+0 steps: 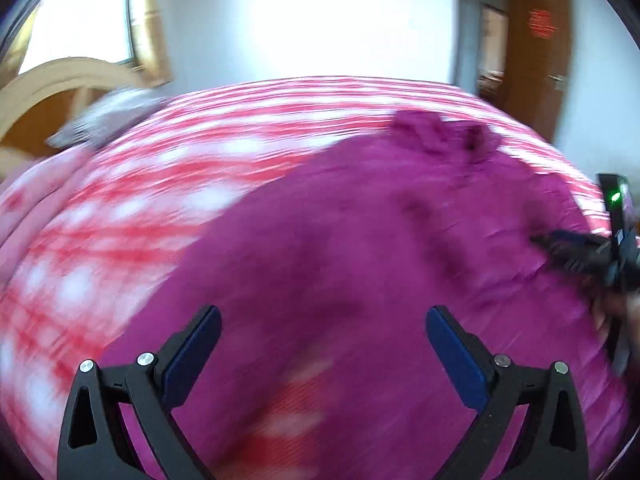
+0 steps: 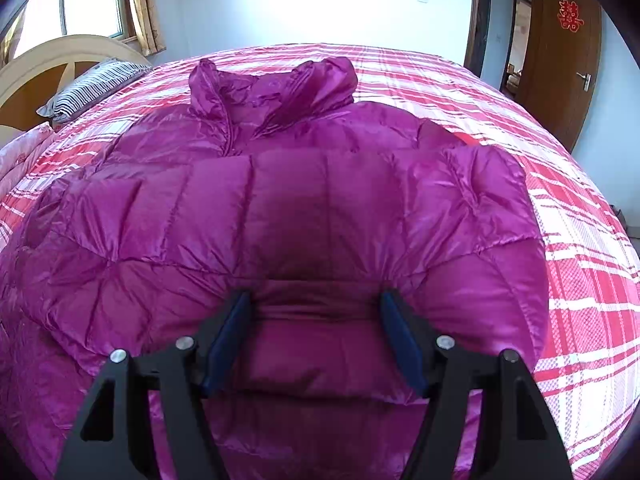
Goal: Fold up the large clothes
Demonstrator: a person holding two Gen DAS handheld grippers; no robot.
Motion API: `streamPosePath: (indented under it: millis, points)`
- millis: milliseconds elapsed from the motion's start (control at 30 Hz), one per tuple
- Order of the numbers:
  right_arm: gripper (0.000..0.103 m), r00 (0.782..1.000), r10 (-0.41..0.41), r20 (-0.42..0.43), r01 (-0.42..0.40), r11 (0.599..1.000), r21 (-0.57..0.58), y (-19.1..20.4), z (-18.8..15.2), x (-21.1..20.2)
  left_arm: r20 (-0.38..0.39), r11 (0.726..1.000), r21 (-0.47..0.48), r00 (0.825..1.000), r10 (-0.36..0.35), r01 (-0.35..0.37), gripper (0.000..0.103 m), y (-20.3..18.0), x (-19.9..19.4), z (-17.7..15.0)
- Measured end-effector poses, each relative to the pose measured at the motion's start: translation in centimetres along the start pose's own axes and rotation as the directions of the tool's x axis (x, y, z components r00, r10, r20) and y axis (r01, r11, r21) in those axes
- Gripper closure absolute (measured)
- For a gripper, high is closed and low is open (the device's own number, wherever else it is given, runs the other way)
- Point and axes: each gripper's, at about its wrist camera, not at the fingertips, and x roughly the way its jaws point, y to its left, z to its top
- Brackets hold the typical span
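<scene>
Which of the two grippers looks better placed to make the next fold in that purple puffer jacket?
Probably the right gripper: it sits low on the purple jacket, a padded fold bulging between its open pads, over the sleeve laid across the body. The left gripper is open and empty above the jacket, its view blurred.

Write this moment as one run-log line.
jacket: partly folded on bed | left gripper: open, empty | right gripper: open, jacket fold between jaws

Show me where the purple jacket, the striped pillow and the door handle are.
purple jacket (image 2: 280, 216): right wrist view, quilted middle panel.
striped pillow (image 2: 92, 84): right wrist view, its top face.
door handle (image 2: 585, 79): right wrist view, the metal lever.
</scene>
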Motion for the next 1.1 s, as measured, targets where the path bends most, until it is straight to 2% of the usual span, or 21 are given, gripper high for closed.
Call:
streamPosePath:
  millis: [100,133,200,267,333,433,500,567,600,633,667,700,733,767,833,967,1100]
  points:
    - [0.032,1.0,0.0,0.004,0.0,1.0,-0.001,0.0,-0.1,-0.1,-0.049,0.986,-0.115,0.992,0.113,-0.118,0.001,7.3,-2.4,-4.3]
    - [0.032,1.0,-0.001,0.006,0.001,1.0,-0.002,0.0,-0.1,-0.1,-0.063,0.979,-0.149,0.99,0.127,-0.135,0.001,8.7,-2.9,-5.3]
    - [0.031,1.0,-0.001,0.009,0.001,1.0,-0.002,0.0,-0.2,-0.1,-0.079,0.958,-0.256,0.991,0.109,-0.126,0.001,12.1,-4.6,-7.8]
    - [0.031,1.0,-0.002,0.011,0.002,1.0,-0.003,-0.1,-0.2,-0.2,-0.062,0.937,-0.336,0.995,0.081,-0.097,0.001,13.7,-6.0,-9.4]
    - [0.031,1.0,-0.002,0.013,0.002,1.0,-0.005,-0.1,-0.3,-0.2,-0.022,0.921,-0.387,0.999,0.028,-0.034,0.001,14.0,-7.0,-10.2]
    - [0.03,1.0,-0.003,0.016,0.003,1.0,-0.005,-0.3,-0.4,-0.4,-0.006,0.919,-0.394,1.0,-0.022,0.017,0.004,12.7,-6.6,-9.8]
    - [0.03,1.0,-0.005,0.018,0.005,1.0,-0.004,-0.3,-0.4,-0.5,-0.021,0.919,-0.392,0.998,-0.065,0.052,0.012,11.6,-4.9,-9.4]
    - [0.028,1.0,-0.004,0.021,0.004,1.0,0.001,-0.4,-0.5,-0.5,-0.05,0.928,-0.37,0.997,-0.065,0.042,0.025,10.7,-3.6,-9.3]
    - [0.028,1.0,-0.003,0.023,0.003,1.0,0.005,-0.4,-0.5,-0.6,-0.08,0.934,-0.357,0.996,-0.042,0.01,0.029,10.4,-2.5,-9.2]
    - [0.028,1.0,-0.002,0.023,0.002,1.0,0.006,-0.5,-0.5,-0.6,-0.105,0.933,-0.358,0.994,-0.013,-0.026,0.039,10.5,-1.8,-9.2]
    - [0.028,1.0,-0.001,0.024,0.001,1.0,0.007,-0.5,-0.5,-0.6,-0.096,0.934,-0.355,0.995,0.015,-0.049,0.05,10.6,-1.6,-9.1]
    - [0.028,1.0,-0.001,0.024,0.001,1.0,0.007,-0.5,-0.5,-0.6,-0.079,0.938,-0.343,0.996,0.031,-0.056,0.058,10.7,-1.9,-9.0]
    - [0.028,1.0,0.0,0.024,0.0,1.0,0.007,-0.5,-0.5,-0.6,-0.073,0.941,-0.334,0.997,0.036,-0.059,0.072,10.7,-2.0,-8.8]
    - [0.028,1.0,0.001,0.025,-0.001,1.0,0.008,-0.6,-0.5,-0.6,-0.069,0.942,-0.33,0.997,0.04,-0.061,0.079,11.0,-2.2,-8.5]
    - [0.027,1.0,0.003,0.026,-0.003,1.0,0.009,-0.6,-0.5,-0.6,-0.043,0.938,-0.339,0.997,0.065,-0.076,0.084,12.2,-2.9,-7.5]
    - [0.027,1.0,0.007,0.029,-0.007,1.0,0.012,-0.6,-0.4,-0.6,0.038,0.943,-0.314,0.991,0.127,-0.109,0.085,14.1,-5.0,-4.5]
    - [0.026,0.999,0.012,0.035,-0.012,1.0,0.014,-0.7,-0.5,-0.7,0.109,0.96,-0.242,0.98,0.167,-0.137,0.086,13.4,-6.3,-1.4]
